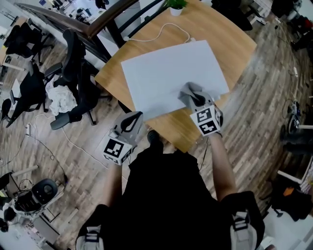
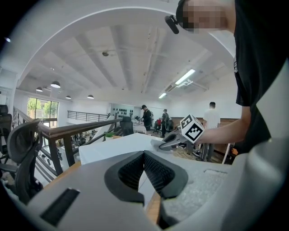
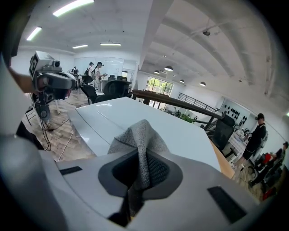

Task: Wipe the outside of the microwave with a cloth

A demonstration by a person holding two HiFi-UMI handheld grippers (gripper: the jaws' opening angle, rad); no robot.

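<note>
The microwave shows as a broad white flat top (image 1: 171, 73) on a wooden table (image 1: 225, 39); the same white top appears in the left gripper view (image 2: 113, 146) and the right gripper view (image 3: 189, 131). My right gripper (image 1: 196, 99) (image 3: 143, 159) is shut on a grey cloth (image 1: 189, 90) (image 3: 140, 133) that rests on the near right part of that top. My left gripper (image 1: 131, 123) (image 2: 144, 155) hangs off the table's near left edge, jaws together with nothing in them. Its view also catches the right gripper (image 2: 170, 143).
A white cable (image 1: 161, 31) and a small potted plant (image 1: 176, 6) lie at the table's far side. A dark railing (image 1: 98, 24) runs past the left corner. Black office chairs (image 1: 78, 78) and a crumpled white bundle (image 1: 61, 100) stand on the wooden floor at left.
</note>
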